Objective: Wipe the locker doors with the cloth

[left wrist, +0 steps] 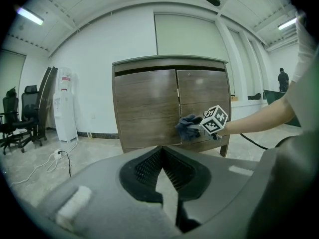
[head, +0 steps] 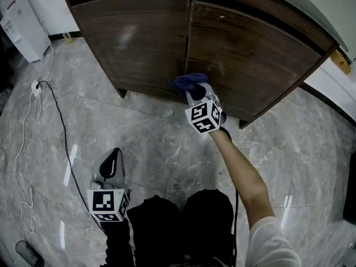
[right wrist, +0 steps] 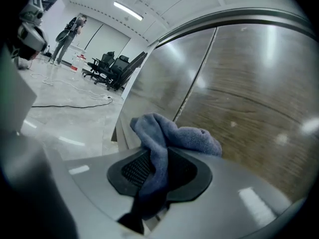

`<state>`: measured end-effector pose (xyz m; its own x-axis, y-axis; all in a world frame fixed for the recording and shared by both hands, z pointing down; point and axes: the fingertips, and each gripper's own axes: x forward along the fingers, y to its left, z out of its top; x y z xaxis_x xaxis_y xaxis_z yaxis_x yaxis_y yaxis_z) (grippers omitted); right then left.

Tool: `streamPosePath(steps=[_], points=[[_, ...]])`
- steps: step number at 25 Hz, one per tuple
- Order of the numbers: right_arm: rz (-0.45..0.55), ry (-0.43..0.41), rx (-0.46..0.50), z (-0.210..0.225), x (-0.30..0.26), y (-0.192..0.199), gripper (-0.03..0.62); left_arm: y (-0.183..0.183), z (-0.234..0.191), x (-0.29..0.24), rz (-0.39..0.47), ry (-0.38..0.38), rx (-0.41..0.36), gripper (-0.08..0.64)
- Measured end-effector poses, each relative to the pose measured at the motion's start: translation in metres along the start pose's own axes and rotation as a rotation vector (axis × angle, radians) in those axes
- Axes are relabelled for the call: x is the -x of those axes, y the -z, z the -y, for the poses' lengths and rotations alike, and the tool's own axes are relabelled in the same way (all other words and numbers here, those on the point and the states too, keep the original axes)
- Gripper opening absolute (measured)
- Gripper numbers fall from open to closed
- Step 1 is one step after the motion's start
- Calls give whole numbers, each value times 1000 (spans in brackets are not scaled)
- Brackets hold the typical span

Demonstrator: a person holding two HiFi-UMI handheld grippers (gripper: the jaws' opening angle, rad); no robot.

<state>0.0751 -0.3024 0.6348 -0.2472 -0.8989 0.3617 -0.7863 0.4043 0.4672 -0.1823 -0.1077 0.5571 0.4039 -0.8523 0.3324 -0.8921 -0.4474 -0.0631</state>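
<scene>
The brown wooden locker has a left door and a right door. My right gripper is shut on a bunched blue cloth and presses it against the lower part of the right door, just right of the centre seam. In the right gripper view the cloth hangs out of the right gripper, close to the wood. My left gripper is held low over the floor, well back from the locker. It is shut on nothing and faces the doors and the cloth.
A white dispenser stands at the far left, with a black cable and a white cord trailing over the marble floor. The locker stands on short legs. Office chairs are off to the left. A person stands far off on the right.
</scene>
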Motion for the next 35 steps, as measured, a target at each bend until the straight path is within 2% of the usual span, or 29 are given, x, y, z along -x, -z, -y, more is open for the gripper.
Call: streamPosePath(steps=[11, 19, 22, 27, 35], points=[[-76, -72, -8, -33, -25, 40, 91, 7, -5, -2, -18, -11, -1, 0], [-102, -97, -29, -43, -35, 43, 91, 10, -10, -1, -26, -19, 5, 2], [-81, -91, -50, -39, -31, 26, 91, 10, -12, 1, -22, -22, 5, 1], [-23, -58, -28, -21, -24, -23, 91, 5, -14, 4, -6, -25, 15, 1], [74, 44, 26, 24, 1, -108, 91, -2, -15, 11, 9, -19, 14, 1]])
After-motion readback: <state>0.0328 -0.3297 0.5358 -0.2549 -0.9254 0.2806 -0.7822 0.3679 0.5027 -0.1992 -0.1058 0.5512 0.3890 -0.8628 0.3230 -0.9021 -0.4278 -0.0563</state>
